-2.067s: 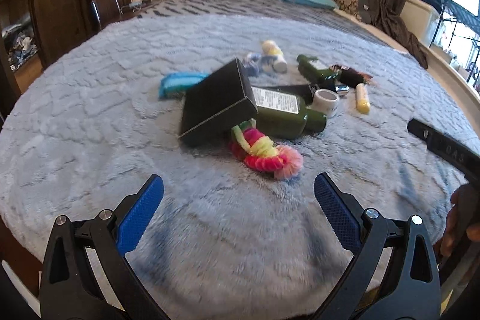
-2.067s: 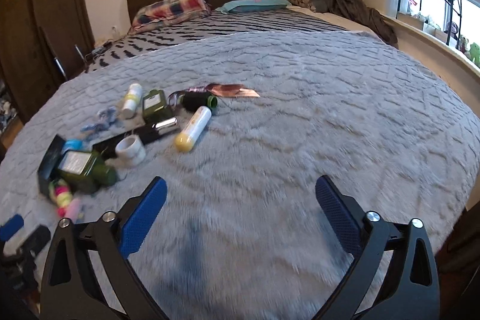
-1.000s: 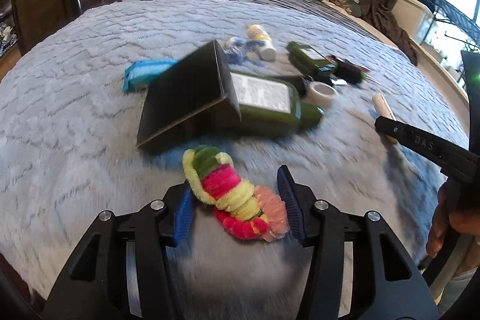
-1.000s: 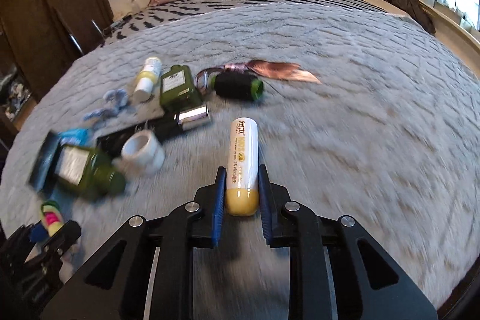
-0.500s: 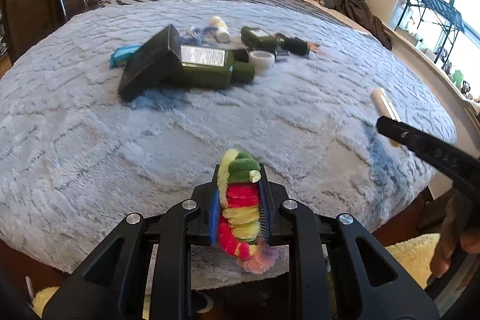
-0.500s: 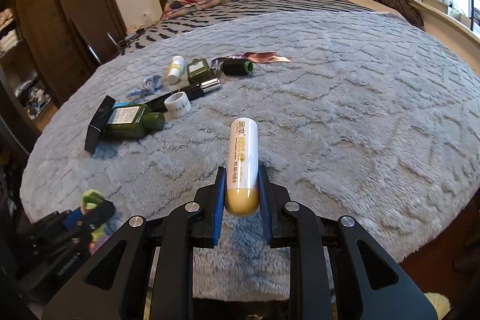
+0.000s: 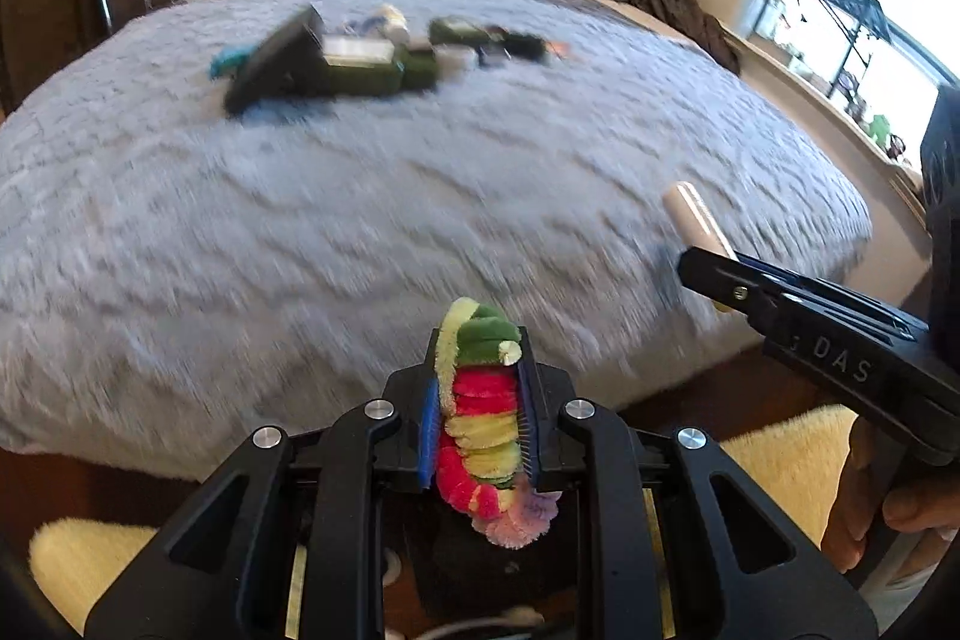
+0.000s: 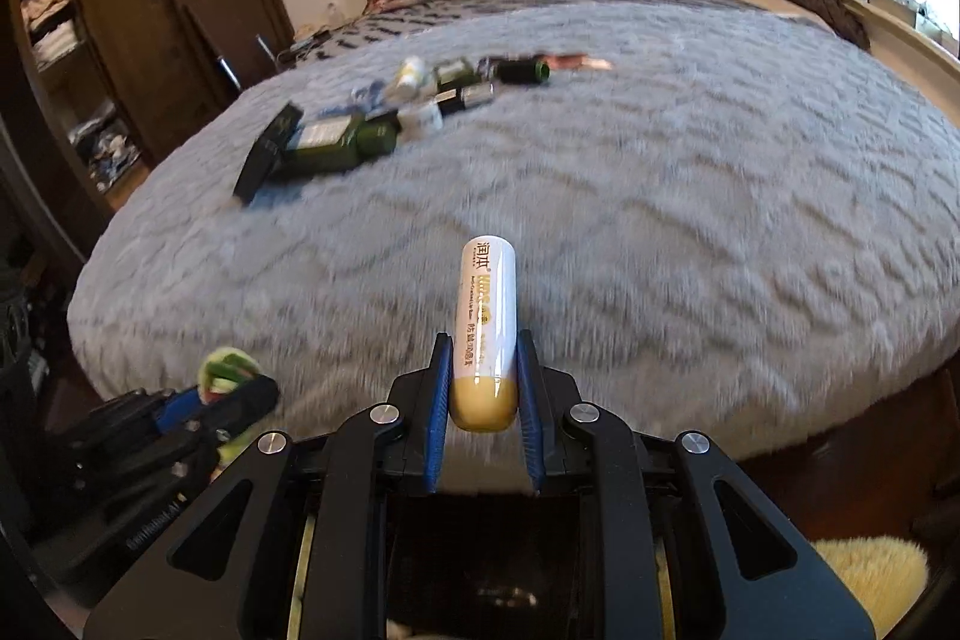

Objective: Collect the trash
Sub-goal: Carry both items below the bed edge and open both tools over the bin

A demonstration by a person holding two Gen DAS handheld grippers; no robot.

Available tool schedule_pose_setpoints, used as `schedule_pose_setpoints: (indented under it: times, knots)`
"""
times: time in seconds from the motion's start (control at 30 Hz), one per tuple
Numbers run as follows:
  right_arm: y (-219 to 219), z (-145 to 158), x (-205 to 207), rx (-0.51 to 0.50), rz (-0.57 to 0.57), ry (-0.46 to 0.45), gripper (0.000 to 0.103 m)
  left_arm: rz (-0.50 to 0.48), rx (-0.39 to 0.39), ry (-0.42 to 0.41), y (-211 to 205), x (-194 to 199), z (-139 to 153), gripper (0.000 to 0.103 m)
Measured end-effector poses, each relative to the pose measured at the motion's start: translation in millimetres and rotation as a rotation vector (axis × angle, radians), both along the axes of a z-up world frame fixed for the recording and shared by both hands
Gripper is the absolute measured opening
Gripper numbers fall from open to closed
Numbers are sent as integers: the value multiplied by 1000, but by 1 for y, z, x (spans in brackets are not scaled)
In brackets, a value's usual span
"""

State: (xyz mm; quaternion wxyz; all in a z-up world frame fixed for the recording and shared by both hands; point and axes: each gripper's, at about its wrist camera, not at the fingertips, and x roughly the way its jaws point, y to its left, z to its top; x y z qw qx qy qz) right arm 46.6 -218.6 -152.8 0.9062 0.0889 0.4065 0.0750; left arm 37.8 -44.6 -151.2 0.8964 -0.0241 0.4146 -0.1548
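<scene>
Both hand-held grippers have drawn back from the bed since half a second ago, so the foot edge of the grey blanket now sits farther ahead and dark floor shows below it. The left hand-held gripper is closed tight on the fuzzy coil — a twist of green, pink and yellow pipe-cleaner fluff that stands up between the blue pads and spills out pink below them. The right hand-held gripper is likewise clamped on the white tube, gripping its yellow end, with the white printed part pointing forward over the blanket edge. In the left wrist view, that tube and gripper show at the right, well apart from the coil. The remaining clutter lies together far up the bed — a green bottle against a black box, with smaller blurred items just beyond.
</scene>
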Motion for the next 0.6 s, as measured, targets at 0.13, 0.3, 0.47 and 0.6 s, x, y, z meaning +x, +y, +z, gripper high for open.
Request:
schedule_pose_setpoints:
  times: [0.13, 0.3, 0.47, 0.6]
  knots:
    - [-2, -26, -14, 3, 2, 83, 22, -37, 12, 53, -13, -17, -19, 20]
    - [-5, -52, -24, 10, 6, 164, 22, -63, 37, 141, -18, -24, -48, 20]
    - [2, -73, -25, 35, 46, 249, 22, -76, 47, 247, -20, -23, -83, 20]
    - [10, -82, -26, 42, 65, 277, 22, -74, 72, 264, -21, -18, -95, 20]
